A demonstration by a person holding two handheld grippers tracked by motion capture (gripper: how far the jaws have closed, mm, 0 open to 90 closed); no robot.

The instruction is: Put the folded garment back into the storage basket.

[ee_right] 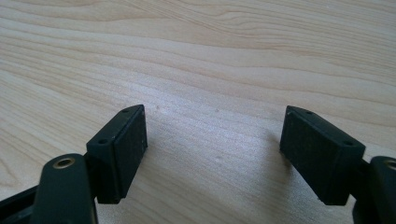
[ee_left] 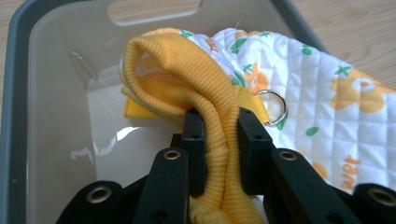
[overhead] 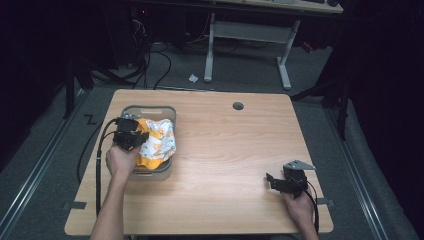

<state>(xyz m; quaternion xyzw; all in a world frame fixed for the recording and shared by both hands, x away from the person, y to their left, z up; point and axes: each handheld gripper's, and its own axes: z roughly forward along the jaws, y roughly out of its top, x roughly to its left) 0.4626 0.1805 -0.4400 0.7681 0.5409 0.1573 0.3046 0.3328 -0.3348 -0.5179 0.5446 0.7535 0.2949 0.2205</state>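
A white quilted garment (overhead: 159,139) with orange print and a yellow ribbed collar (ee_left: 187,79) lies half inside a grey plastic bin (overhead: 148,108) at the table's left. My left gripper (overhead: 131,136) hangs over the bin, and in the left gripper view its jaws (ee_left: 218,140) are shut on the yellow ribbed collar. A small metal ring (ee_left: 273,106) shows on the cloth beside the jaws. My right gripper (overhead: 280,182) rests low over the bare wood near the front right corner; in the right gripper view it (ee_right: 212,135) stands wide open with nothing between its fingers.
The wooden table (overhead: 225,150) has a round cable hole (overhead: 238,106) near its far edge. Beyond the table stand a white desk frame (overhead: 247,35) and cables on the floor. A black cable (overhead: 100,155) trails from the left gripper over the table's left edge.
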